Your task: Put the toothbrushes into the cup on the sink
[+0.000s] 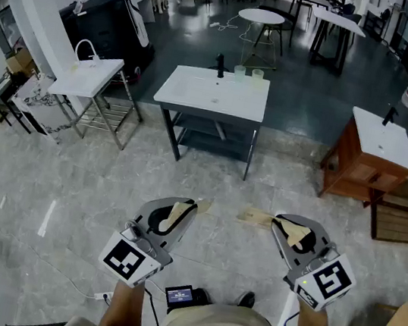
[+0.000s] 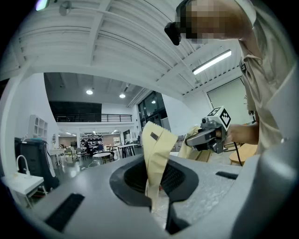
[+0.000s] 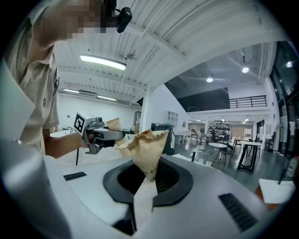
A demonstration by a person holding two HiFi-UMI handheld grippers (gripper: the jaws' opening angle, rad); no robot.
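Closest to you are your two hands, each holding a tool with a black-and-white marker cube. The left gripper (image 1: 191, 208) has its tan-covered jaws pressed together with nothing visible between them. The right gripper (image 1: 260, 219) is the same: jaws closed and empty, angled in toward the left one. Both hang over bare floor, well apart from the white sink (image 1: 211, 94) straight ahead. On that sink's back edge, just right of the black faucet (image 1: 220, 65), stand two pale cups (image 1: 248, 71). They are too small to tell which one you are meant to fill. No toothbrushes can be made out anywhere from here, so find them once you are nearer. Expect them to be light, stiff and smooth-handled, likely to slip or swivel in a loose pinch. Grip one across the middle of its handle, clear of the bristles, and lower it gently, because a cup that light would probably tip. The only markings are the cubes' square patterns, a small dark tag on the left jaw cover, and a lit screen (image 1: 181, 295) by your feet. None of these can be read.
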